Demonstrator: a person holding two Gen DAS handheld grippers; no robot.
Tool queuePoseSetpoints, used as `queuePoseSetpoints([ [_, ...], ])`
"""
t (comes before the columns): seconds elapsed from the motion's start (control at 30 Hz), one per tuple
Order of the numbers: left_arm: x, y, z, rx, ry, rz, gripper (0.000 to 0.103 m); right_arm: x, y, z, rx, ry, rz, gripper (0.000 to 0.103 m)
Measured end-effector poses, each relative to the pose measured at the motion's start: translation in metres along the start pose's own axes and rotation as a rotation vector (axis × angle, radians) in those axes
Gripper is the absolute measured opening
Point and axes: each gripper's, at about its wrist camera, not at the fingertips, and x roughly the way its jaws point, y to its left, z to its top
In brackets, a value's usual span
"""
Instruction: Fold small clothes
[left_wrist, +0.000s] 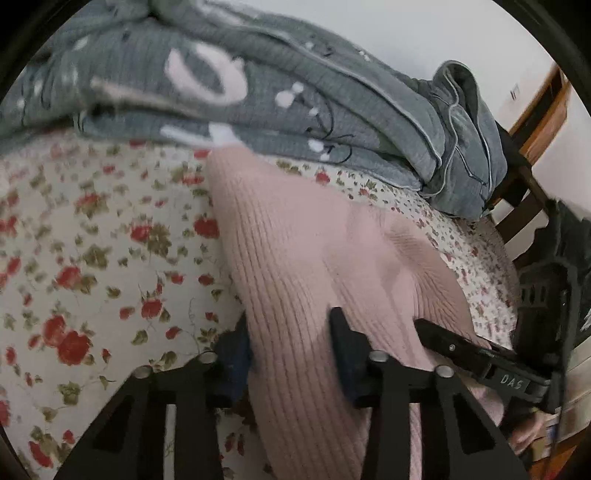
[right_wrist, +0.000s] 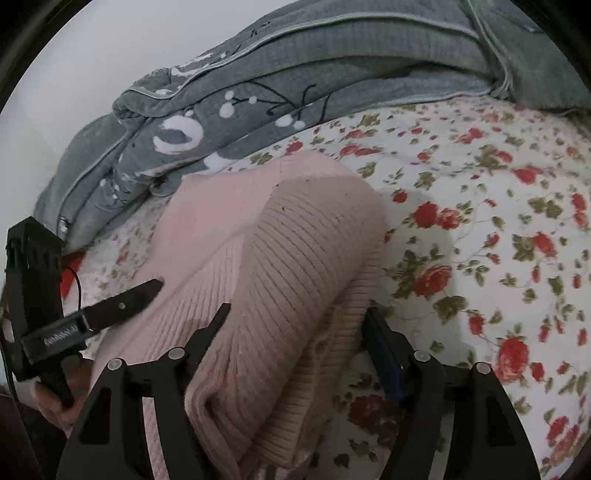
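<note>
A pink ribbed knit garment (left_wrist: 295, 258) lies on the floral bed sheet (left_wrist: 92, 240). In the right wrist view the garment (right_wrist: 277, 266) is doubled over on itself in a thick fold. My left gripper (left_wrist: 290, 328) is open, its fingers straddling the garment's near left edge. My right gripper (right_wrist: 299, 314) is open, its fingers straddling the folded right part. The right gripper's finger (left_wrist: 461, 347) shows at the right of the left wrist view, resting on the garment. The left gripper's finger (right_wrist: 122, 302) shows at the left of the right wrist view.
A bunched grey quilt (left_wrist: 277, 103) with white prints lies along the far side of the bed, also in the right wrist view (right_wrist: 295, 85). A wooden headboard (left_wrist: 524, 184) stands at the far right. Floral sheet (right_wrist: 480, 221) extends to the right of the garment.
</note>
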Motion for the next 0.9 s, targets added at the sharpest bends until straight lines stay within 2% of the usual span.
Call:
queuePoseSetpoints([
  [0.03,-0.003,-0.003,0.0,0.013,-0.01,0.011,0.032,-0.001,0.001,-0.001,0.011,-0.003,0.035,0.05],
  [0.07,-0.007,-0.005,-0.001,0.022,-0.023,0.014,0.032,-0.003,0.002,-0.002,0.02,-0.015,0.045,0.045],
  [0.17,-0.02,-0.002,0.001,-0.009,-0.027,-0.012,0.03,-0.013,0.01,-0.004,0.016,-0.039,0.051,0.037],
  [0.27,-0.042,0.004,-0.003,-0.039,-0.039,-0.028,0.029,-0.026,0.018,-0.005,0.053,-0.041,0.105,0.035],
  [0.43,-0.09,0.019,-0.018,-0.036,-0.073,0.048,0.029,-0.037,0.067,-0.017,-0.001,-0.031,0.148,0.035],
  [0.57,-0.126,0.046,-0.038,-0.061,-0.091,0.094,0.03,-0.034,0.102,-0.035,-0.039,-0.021,0.184,0.035],
  [0.67,-0.135,0.067,-0.05,-0.092,-0.077,0.111,0.03,-0.026,0.124,-0.052,-0.069,-0.004,0.207,0.035],
  [0.77,-0.132,0.084,-0.064,-0.115,-0.07,0.112,0.031,-0.014,0.137,-0.068,-0.106,0.006,0.194,0.035],
  [0.9,-0.126,0.084,-0.072,-0.1,-0.093,0.114,0.038,-0.003,0.137,-0.085,-0.167,-0.029,0.096,0.039],
])
